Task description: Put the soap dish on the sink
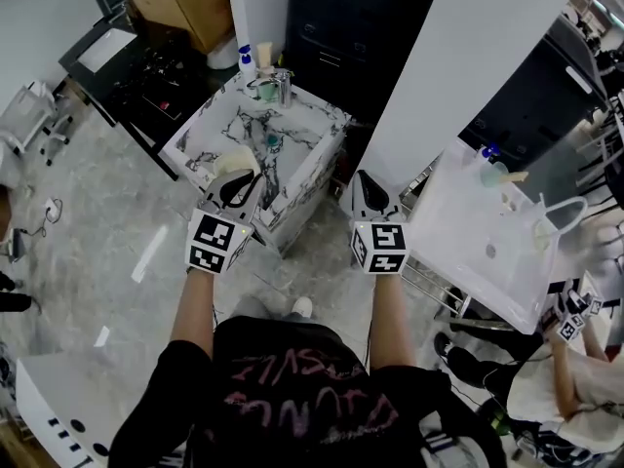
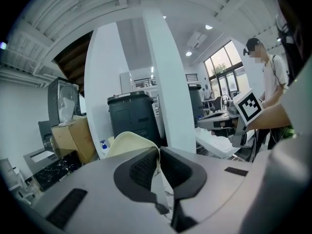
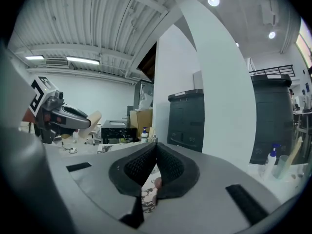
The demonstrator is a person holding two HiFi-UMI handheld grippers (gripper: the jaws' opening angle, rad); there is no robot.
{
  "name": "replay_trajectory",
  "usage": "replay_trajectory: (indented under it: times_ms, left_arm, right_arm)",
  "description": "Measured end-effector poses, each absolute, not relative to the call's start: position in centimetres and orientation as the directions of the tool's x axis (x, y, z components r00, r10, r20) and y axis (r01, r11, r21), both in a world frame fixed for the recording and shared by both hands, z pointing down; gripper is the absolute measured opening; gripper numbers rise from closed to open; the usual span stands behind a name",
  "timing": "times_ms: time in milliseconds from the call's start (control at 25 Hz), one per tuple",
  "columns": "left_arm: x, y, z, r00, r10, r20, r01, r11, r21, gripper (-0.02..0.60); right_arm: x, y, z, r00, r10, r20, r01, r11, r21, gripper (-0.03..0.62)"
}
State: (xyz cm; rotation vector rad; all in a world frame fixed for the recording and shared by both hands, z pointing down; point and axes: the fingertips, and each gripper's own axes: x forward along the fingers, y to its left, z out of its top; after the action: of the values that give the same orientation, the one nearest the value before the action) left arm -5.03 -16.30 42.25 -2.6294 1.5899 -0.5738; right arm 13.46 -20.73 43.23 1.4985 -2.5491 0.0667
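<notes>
Left gripper (image 1: 237,187) clamped on cream soap dish (image 2: 127,143) by marble sink (image 1: 310,169), right gripper (image 1: 370,189) closed, empty

Indoor lab or workshop hall, not a home. Free-standing marble-patterned sink unit (image 1: 304,191) on grey stone-look floor (image 1: 107,213). Brown cardboard box (image 1: 185,3), dark grey cabinets (image 1: 361,27), white square pillar (image 1: 478,57). Bare ribbed ceiling (image 3: 87,28) with strip lights (image 3: 83,60).

The soap dish (image 2: 127,143) is cream, the sink (image 1: 304,185) white marble veined black.
</notes>
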Motion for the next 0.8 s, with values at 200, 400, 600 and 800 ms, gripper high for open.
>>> replay_trajectory:
  times_ms: [200,400,600,800]
  left_arm:
    - [-5.2,-17.4,42.3,0.412,-0.859,0.304,-0.854,-0.481,-0.201,0.034]
    - [-5.0,-19.1,42.8,0.430,-0.848,0.311,-0.840,-0.501,-0.206,0.034]
    - [-5.1,-21.5,43.2,0.464,-0.828,0.316,-0.821,-0.536,-0.199,0.034]
    - [-5.5,-24.6,44.3,0.505,-0.796,0.334,-0.790,-0.582,-0.191,0.034]
  right_arm:
    - [13.2,-21.9,43.1,-0.488,-0.854,0.180,-0.863,0.503,0.046,0.015]
    - [13.3,-23.4,43.3,-0.474,-0.863,0.175,-0.874,0.485,0.026,0.015]
    - [12.8,-25.1,43.7,-0.449,-0.873,0.191,-0.886,0.463,0.033,0.015]
    - [12.0,-27.5,44.4,-0.413,-0.889,0.200,-0.903,0.428,0.038,0.015]
